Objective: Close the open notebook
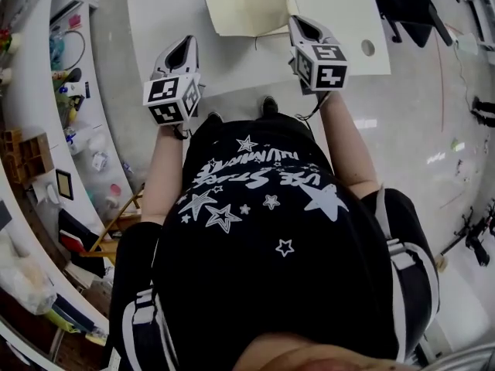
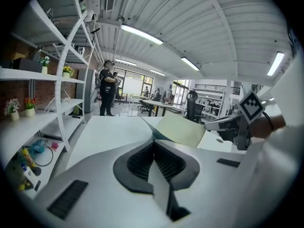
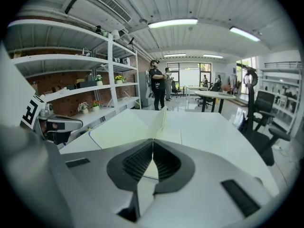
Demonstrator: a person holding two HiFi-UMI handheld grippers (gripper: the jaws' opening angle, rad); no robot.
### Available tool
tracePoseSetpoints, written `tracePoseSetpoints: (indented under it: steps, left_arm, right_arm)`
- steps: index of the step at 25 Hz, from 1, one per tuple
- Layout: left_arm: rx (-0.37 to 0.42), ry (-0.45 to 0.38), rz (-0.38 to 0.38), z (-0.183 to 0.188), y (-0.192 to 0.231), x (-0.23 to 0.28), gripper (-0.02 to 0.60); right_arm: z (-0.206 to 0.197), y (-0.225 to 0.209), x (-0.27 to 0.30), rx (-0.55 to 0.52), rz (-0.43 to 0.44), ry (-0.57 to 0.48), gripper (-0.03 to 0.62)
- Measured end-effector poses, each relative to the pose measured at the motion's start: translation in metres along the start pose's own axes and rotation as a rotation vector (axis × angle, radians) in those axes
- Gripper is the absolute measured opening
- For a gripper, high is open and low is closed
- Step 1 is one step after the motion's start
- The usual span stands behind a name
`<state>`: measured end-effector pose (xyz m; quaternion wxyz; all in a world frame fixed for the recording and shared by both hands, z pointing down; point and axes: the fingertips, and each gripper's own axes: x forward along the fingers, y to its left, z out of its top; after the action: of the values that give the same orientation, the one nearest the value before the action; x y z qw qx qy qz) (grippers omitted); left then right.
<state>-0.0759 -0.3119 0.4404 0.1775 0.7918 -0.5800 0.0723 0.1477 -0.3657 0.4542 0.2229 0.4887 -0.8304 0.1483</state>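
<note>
The notebook (image 1: pixel 244 6) lies open on the white table (image 1: pixel 155 22), its cream pages facing up. One leaf (image 3: pixel 161 118) stands up from the spine. In the left gripper view the same leaf (image 2: pixel 178 129) slants in mid-air. My right gripper (image 1: pixel 298 22) is shut, and its tips (image 3: pixel 153 140) meet at the lower edge of that leaf and appear to pinch it. My left gripper (image 1: pixel 186 49) hovers left of the notebook, shut and holding nothing (image 2: pixel 153 142). Each gripper shows in the other's view, the right gripper (image 2: pixel 228 125) and the left gripper (image 3: pixel 57 125).
White shelving (image 1: pixel 46 153) with small items runs along the left of the table. A round cable hole (image 1: pixel 367 47) sits in the tabletop on the right. Black office chairs (image 3: pixel 261 113) stand to the right. People (image 3: pixel 156 87) stand far back in the room.
</note>
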Motion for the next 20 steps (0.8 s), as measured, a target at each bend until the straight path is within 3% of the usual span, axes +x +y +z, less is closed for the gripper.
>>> tracePoseSetpoints:
  steps: [11, 15, 18, 20]
  left_arm:
    - [-0.007, 0.021, 0.070, -0.007, -0.062, 0.040, 0.012]
    - [0.004, 0.025, 0.055, -0.011, -0.094, 0.061, 0.012]
    - [0.012, 0.029, 0.044, -0.015, -0.112, 0.075, 0.012]
    - [0.017, 0.035, 0.032, -0.017, -0.123, 0.084, 0.012]
  right_arm:
    - [-0.074, -0.063, 0.027, 0.165, 0.167, 0.122, 0.012]
    - [-0.095, -0.076, 0.034, 0.142, 0.194, 0.190, 0.012]
    - [-0.088, -0.087, 0.025, 0.130, 0.187, 0.163, 0.012]
    - [-0.065, -0.089, 0.012, 0.167, 0.209, 0.071, 0.012]
